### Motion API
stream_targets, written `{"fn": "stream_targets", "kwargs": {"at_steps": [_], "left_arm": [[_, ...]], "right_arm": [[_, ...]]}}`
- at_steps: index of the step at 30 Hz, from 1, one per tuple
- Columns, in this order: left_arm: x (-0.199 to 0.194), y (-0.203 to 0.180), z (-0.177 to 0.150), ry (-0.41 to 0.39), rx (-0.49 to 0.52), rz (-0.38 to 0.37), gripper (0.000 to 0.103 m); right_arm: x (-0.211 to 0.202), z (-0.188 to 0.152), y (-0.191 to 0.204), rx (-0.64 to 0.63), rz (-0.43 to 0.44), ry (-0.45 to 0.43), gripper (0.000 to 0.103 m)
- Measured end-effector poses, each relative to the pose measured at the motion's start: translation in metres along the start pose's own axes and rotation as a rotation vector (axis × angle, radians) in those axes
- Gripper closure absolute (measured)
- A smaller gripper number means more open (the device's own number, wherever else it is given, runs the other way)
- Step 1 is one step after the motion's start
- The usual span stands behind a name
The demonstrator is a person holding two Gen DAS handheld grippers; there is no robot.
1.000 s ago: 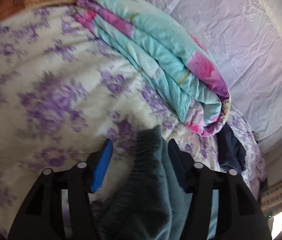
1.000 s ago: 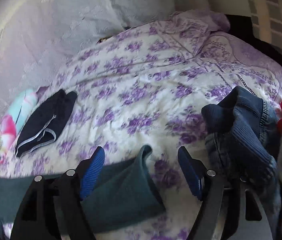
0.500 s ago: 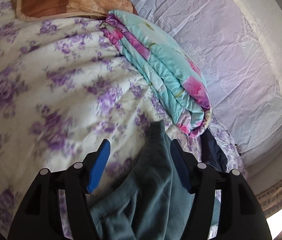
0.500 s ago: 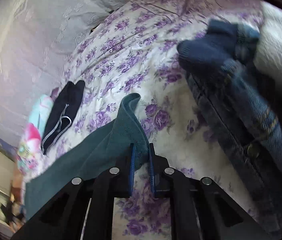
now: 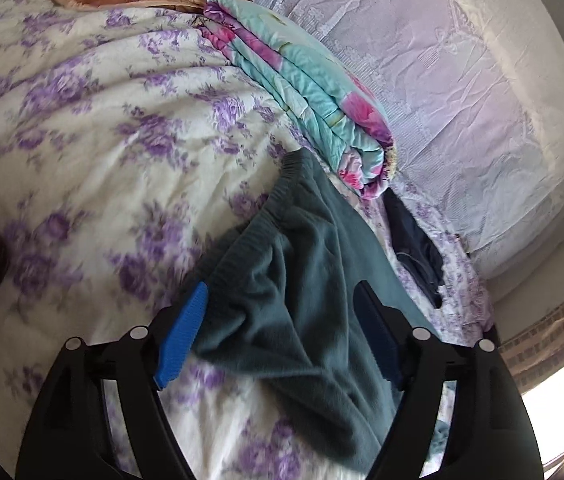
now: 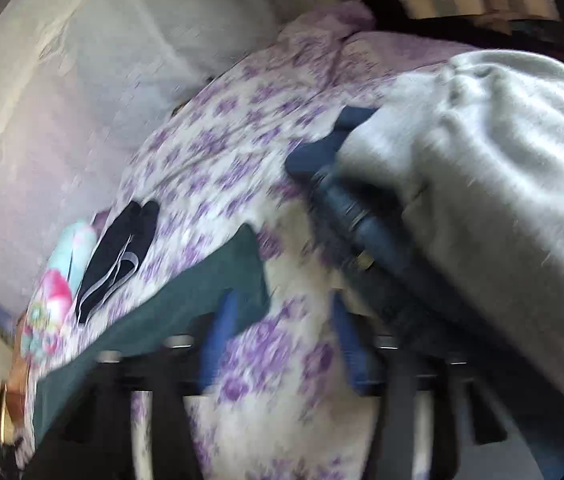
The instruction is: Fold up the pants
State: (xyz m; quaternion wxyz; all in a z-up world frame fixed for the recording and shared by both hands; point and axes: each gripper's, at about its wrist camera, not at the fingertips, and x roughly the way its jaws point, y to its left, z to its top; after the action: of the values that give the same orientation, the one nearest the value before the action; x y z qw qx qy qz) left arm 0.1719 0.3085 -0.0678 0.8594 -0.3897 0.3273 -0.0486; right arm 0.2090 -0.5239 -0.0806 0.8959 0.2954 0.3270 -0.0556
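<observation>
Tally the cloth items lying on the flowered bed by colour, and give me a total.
Teal: 1, the teal pants
Black: 1, the black garment
Dark blue: 1, the jeans
Grey: 1, the grey garment
Aqua-pink: 1, the folded quilt
Total: 5

Right gripper (image 6: 282, 340) jaws apart over floral bedspread (image 6: 218, 168). Teal pants (image 6: 186, 300) leg end beside left finger. View blurred.

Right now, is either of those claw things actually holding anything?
No. The left gripper is open astride the green pants waistband; the right gripper is open over the bedspread.
</observation>
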Motion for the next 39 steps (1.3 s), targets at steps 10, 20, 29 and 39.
{"fn": "stream_targets", "kwargs": {"at_steps": [10,20,29,39], "left_arm": [[-0.010,0.006,-0.017,0.046,-0.028,-0.081,0.030],[-0.025,0.016,-0.027,0.038,-0.087,-0.065,0.032],[0.012,0.012,-0.008,0.079,-0.068,0.027,0.081],[-0.004,0.037,-0.011,0.036,-0.189,-0.136,0.095]], "right_arm": [[-0.040,-0.033,-0.014,0.078,0.035,-0.089,0.028],[-0.083,-0.072,-0.041,0.147,0.185,-0.082,0.027],[-0.117,-0.111,-0.027,0.039,0.121,-0.018,0.026],[-0.167,-0.166,0.003,-0.093,0.147,0.098,0.026]]}}
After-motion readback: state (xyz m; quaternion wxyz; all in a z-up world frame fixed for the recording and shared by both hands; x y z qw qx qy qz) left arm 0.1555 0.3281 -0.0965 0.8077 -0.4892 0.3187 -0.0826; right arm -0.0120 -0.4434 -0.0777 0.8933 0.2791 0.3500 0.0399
